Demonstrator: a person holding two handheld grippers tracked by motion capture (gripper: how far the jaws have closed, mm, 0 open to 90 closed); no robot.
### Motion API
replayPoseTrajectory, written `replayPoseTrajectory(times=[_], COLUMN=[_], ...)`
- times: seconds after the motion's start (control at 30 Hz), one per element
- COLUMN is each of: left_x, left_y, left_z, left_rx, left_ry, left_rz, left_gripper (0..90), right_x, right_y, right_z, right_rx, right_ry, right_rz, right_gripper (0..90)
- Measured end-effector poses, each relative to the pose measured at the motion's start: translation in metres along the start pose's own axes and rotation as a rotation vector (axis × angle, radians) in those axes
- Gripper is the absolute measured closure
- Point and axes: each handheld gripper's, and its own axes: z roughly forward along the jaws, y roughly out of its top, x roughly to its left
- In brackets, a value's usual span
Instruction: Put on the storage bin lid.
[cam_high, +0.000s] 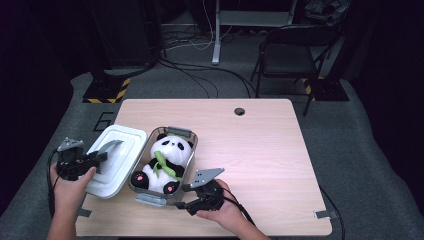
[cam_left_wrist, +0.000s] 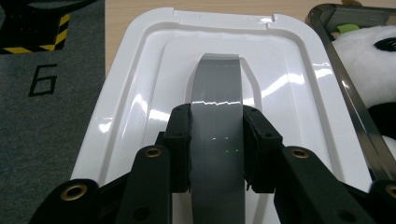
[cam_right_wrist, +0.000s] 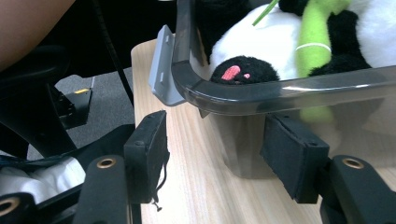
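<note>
Lid (cam_high: 116, 159) off, gripped by its handle (cam_left_wrist: 217, 121) in my left hand-held gripper (cam_high: 98, 157). Panda (cam_high: 165, 162) boxed. Right hand-held gripper (cam_right_wrist: 224, 156) half-open at the box (cam_right_wrist: 280, 88), apparently not gripping. Closing remains.

L tongs (cam_left_wrist: 217, 144) clamped tight, hand raised; R tongs (cam_right_wrist: 224, 158) half-open, low, level.

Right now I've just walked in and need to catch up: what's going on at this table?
A person works with a claw in each hand. The left claw is shut on the grey handle of a white lid, held beside a clear box with a plush panda lying inside. The right claw stands open at the box's near corner, not gripping it.
</note>
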Motion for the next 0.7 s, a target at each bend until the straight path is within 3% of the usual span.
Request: replayPoseTrajectory(times=[0.1,0.3,0.7], left_x=[0.002,0.000,-0.028], left_y=[0.000,0.004,0.019], left_z=[-0.002,-0.007,-0.006], left_rx=[-0.008,-0.012,-0.033], left_ry=[-0.007,-0.021,-0.083], left_rz=[-0.016,-0.010,0.027], left_gripper=[67.0,67.0,67.0], right_x=[0.001,0.002,-0.005], right_y=[0.001,0.001,-0.004], right_z=[0.003,0.001,-0.014], right_rx=[-0.002,0.001,-0.023], right_ry=[0.007,0.004,-0.029], right_rz=[-0.010,-0.008,0.009], right_gripper=[40.0,40.1,40.1])
